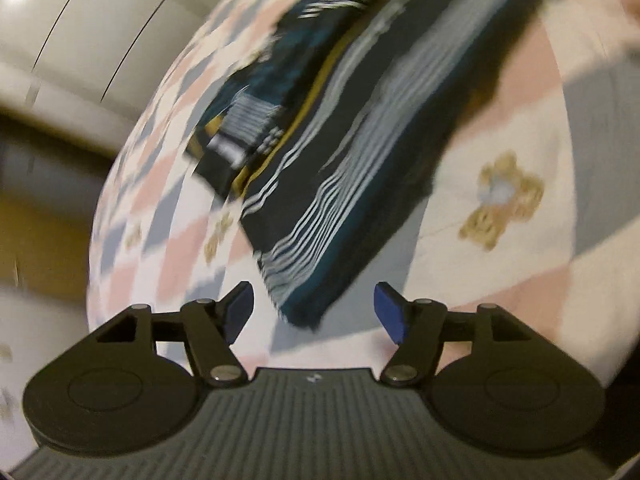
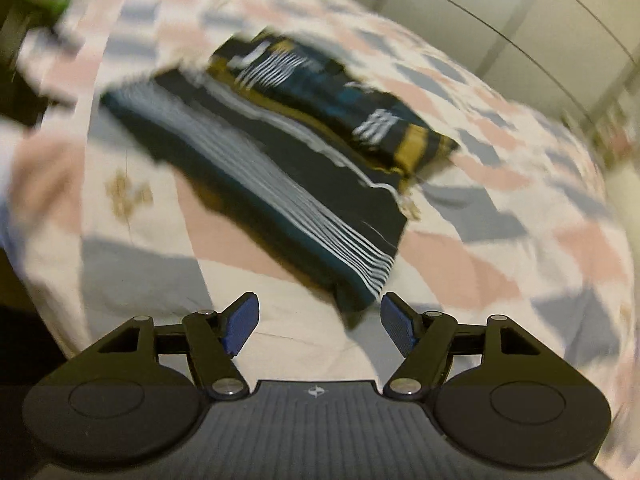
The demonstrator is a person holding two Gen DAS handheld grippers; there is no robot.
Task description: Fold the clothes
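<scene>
Cloth is the thing to watch here. In the left wrist view, a dark striped garment lies flat on a bed with a pink, grey and white checked cover. It looks already folded into a long shape. A smaller folded piece, dark with gold bands, rests on it near its far side. The left gripper hangs just above the near corner of the striped garment. Its blue fingers are spread apart and hold nothing. The picture is blurry.

In the right wrist view, the same striped garment runs across the bed, with the smaller folded piece beside it at the back. The right gripper is near the other near corner. Its fingers are spread too, with nothing between them.

The garment looks soft, light and floppy, so it will sag and slide. The best place to pinch is probably the two near corners, through all the layers.
</scene>
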